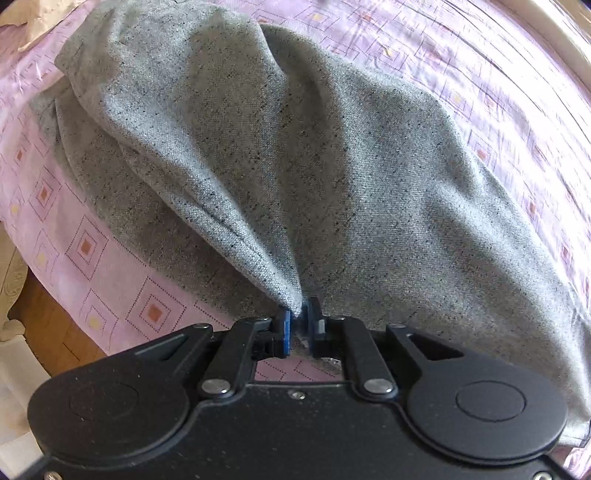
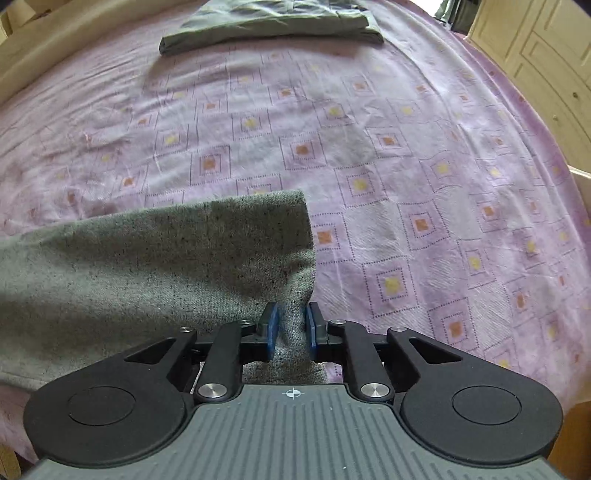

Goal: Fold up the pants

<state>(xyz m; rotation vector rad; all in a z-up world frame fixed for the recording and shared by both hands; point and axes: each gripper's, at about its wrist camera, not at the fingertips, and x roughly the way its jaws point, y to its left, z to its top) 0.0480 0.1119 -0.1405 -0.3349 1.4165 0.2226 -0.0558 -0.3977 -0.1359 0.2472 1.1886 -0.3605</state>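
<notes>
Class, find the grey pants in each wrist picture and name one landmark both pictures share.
Left wrist: the grey pants fill the middle, pinched in the left tool.
Right wrist: pants at lower left, pinched in the right tool.
Shared landmark: the pink patterned sheet beneath.

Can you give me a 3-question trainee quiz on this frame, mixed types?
1. True or false: both claws are shut on the grey pants.
2. Multiple choice: where does the folded green garment lie in the right wrist view? A) under the pants B) at the far end of the bed C) on the floor
3. Fill in: the sheet's colour is mainly ____.

Key:
1. True: the left claw pinches a bunched fold, and the right claw clamps an edge.
2. B
3. Pink
</notes>
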